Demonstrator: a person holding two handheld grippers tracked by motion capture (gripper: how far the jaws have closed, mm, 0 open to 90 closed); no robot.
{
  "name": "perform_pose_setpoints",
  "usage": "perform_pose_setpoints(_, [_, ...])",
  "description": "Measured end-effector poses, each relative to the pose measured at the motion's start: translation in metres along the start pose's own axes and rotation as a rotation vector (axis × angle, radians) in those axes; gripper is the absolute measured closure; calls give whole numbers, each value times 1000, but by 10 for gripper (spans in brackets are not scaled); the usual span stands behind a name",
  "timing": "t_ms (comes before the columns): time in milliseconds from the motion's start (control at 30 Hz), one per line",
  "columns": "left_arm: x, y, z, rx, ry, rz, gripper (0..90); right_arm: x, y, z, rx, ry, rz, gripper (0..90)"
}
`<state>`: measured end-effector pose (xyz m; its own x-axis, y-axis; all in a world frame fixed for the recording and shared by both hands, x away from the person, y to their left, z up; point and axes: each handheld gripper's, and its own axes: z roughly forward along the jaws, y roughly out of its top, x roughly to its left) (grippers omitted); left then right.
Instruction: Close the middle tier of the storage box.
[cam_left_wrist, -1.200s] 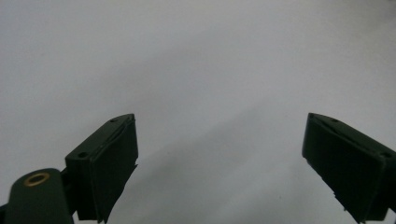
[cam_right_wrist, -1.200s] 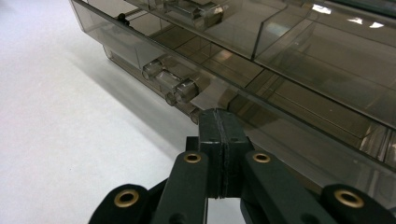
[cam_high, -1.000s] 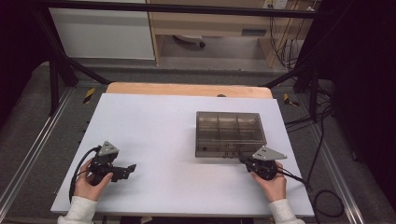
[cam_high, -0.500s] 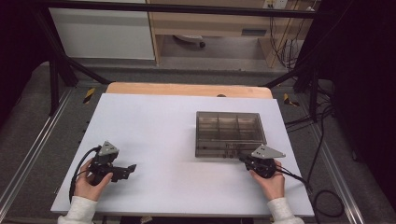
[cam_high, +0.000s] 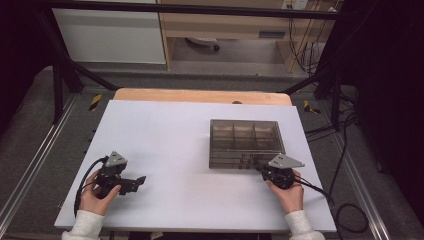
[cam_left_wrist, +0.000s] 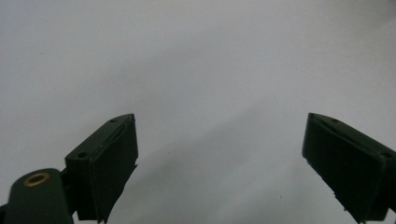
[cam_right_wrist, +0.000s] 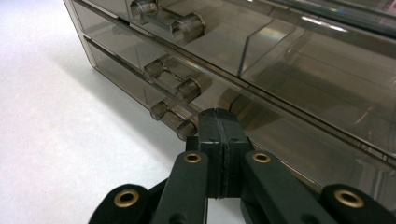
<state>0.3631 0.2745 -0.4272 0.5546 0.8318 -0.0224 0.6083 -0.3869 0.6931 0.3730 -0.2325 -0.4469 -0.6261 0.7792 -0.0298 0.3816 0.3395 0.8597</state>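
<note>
Right: smoky translucent plastic organizer box (cam_high: 245, 142), rectangular, divided into compartments, lies flat on the matte white worktop (cam_high: 165, 135), long axis across it, latch knobs (cam_right_wrist: 175, 84) on the front wall facing the person. Right hand-held gripper (cam_right_wrist: 218, 122) at that front wall, jaws pressed together, nothing between them, tips just beside the lowest latch. Left hand-held gripper (cam_left_wrist: 219, 158) well left of the box, jaws wide apart, empty.

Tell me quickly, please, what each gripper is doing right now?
Left gripper: open, nothing between its fingers.
Right gripper: closed, empty, tips at the front of the drawer box.
</note>
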Motion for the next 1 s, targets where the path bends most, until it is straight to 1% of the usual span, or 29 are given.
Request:
perform_pose_setpoints(233, [0,0,0,0,0,1,99,0,0,0,-1,0,-1,899])
perform_pose_setpoints(400, [0,0,0,0,-1,-1,99,1,-1,-2,-7,2,6,868])
perform_pose_setpoints(533, [0,0,0,0,-1,0,99,3,-1,-8,-20,12,15,834])
perform_pose_setpoints(700, [0,0,1,1,-2,0,99,6,-3,-12,-5,35,30,748])
perform_pose_setpoints(767, [0,0,0,0,-2,-1,99,6,-3,-14,5,43,35,699])
perform_pose_setpoints(933, [0,0,0,-1,-4,-2,98,7,-5,-19,9,43,54,580])
perform_pose_setpoints(1000, [0,0,0,-1,-4,-1,98,7,-5,-22,8,39,62,515])
